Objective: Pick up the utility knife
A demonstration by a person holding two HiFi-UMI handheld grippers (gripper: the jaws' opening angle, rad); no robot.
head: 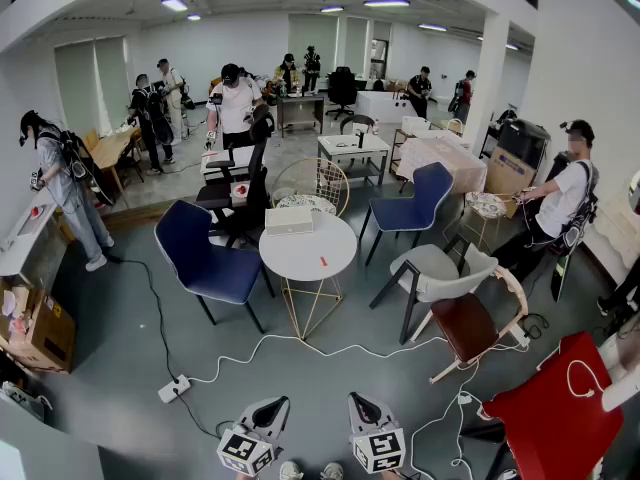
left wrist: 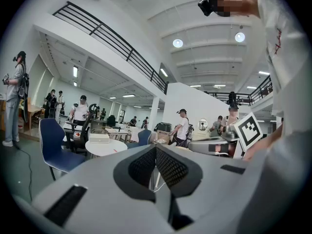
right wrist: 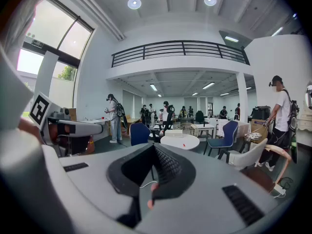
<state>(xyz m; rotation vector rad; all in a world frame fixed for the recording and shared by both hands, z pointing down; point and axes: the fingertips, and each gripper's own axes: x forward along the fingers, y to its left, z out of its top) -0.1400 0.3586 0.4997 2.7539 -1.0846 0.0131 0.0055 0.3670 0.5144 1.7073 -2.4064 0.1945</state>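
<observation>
The left gripper (head: pixel 272 408) and right gripper (head: pixel 360 406) are held low, side by side (roughly level), aimed toward the round white table (head: pixel 305 250). Both pairs of jaws are closed together and empty.

Smooth white table (head: pixel 297 255), matt grey floor (head: pixel 105 363)

Open office hall: desks (head: pixel 352 146), chairs (head: pixel 205 253), round table (head: pixel 295 253), mezzanine railing (right wrist: pixel 178 47).

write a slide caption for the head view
Left gripper and right gripper, both shut, point toward a round table holding a white box and a small red item.
</observation>
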